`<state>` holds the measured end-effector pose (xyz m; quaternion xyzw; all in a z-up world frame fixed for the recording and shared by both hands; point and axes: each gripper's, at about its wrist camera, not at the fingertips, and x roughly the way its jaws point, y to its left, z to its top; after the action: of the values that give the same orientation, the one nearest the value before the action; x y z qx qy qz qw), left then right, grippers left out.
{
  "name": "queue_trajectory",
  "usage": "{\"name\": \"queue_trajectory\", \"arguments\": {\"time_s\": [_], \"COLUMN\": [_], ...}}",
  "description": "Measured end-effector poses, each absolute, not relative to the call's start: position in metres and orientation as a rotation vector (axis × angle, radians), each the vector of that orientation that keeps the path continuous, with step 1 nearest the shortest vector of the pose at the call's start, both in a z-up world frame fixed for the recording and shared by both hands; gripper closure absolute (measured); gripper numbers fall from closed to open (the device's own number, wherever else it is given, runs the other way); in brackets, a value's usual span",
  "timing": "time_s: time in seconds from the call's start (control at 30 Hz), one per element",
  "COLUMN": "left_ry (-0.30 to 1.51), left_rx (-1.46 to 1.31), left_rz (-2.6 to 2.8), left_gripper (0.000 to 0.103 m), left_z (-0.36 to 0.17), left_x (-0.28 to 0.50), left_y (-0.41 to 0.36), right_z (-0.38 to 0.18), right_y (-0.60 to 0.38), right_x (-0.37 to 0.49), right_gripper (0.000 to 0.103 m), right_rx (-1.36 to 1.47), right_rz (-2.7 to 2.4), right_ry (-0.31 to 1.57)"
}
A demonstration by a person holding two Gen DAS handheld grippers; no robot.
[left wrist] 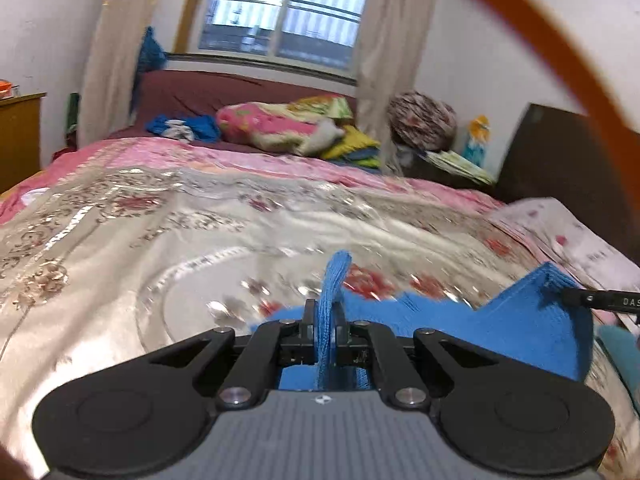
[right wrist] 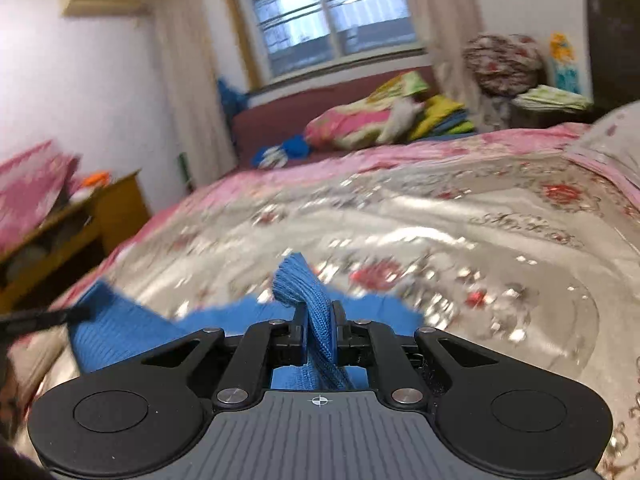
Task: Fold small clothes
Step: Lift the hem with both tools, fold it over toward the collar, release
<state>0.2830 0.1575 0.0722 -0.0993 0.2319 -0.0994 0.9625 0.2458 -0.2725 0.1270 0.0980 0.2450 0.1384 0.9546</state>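
A blue knitted garment (left wrist: pixel 520 320) hangs stretched between my two grippers above the bed. My left gripper (left wrist: pixel 325 312) is shut on one bunched edge of it; the fabric sticks up between the jaws. My right gripper (right wrist: pixel 318 316) is shut on the other bunched edge of the garment (right wrist: pixel 128 332). In the left wrist view the right gripper's fingertip (left wrist: pixel 592 300) shows at the far right, pinching a corner. In the right wrist view the left gripper's fingertip (right wrist: pixel 48 318) shows at the far left. The garment's lower part is hidden behind the gripper bodies.
A shiny floral bedspread (left wrist: pixel 200 220) covers the bed below. Folded quilts and pillows (left wrist: pixel 280 124) and blue clothes (left wrist: pixel 180 126) lie at the far end under the window. A wooden cabinet (right wrist: pixel 80 220) stands left. A dark headboard (left wrist: pixel 560 152) and an orange cable (left wrist: pixel 560 40) are at the right.
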Motion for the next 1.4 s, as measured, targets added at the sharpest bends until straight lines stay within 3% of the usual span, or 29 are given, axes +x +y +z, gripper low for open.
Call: {"name": "queue_trajectory", "arguments": {"time_s": [0.17, 0.5, 0.8, 0.97, 1.23, 1.4], "left_ry": [0.489, 0.575, 0.544, 0.62, 0.636, 0.621], "left_rx": [-0.221, -0.192, -0.215, -0.146, -0.139, -0.193], "left_rz": [-0.165, -0.097, -0.083, -0.057, -0.001, 0.032], "left_gripper": [0.09, 0.09, 0.09, 0.089, 0.063, 0.062], "left_z": [0.053, 0.011, 0.015, -0.002, 0.003, 0.015], "left_x": [0.314, 0.351, 0.349, 0.357, 0.349, 0.331], "left_y": [0.162, 0.161, 0.168, 0.156, 0.161, 0.175], "right_z": [0.112, 0.056, 0.069, 0.044, 0.044, 0.066], "right_y": [-0.288, -0.266, -0.271, -0.261, -0.258, -0.275], "right_x": [0.284, 0.342, 0.345, 0.359, 0.351, 0.333], "right_gripper": [0.094, 0.094, 0.094, 0.089, 0.074, 0.071], "right_rx": [0.305, 0.186, 0.244, 0.18, 0.115, 0.145], "right_rz": [0.2, 0.111, 0.114, 0.104, 0.065, 0.068], "right_ry": [0.49, 0.617, 0.561, 0.676, 0.661, 0.621]}}
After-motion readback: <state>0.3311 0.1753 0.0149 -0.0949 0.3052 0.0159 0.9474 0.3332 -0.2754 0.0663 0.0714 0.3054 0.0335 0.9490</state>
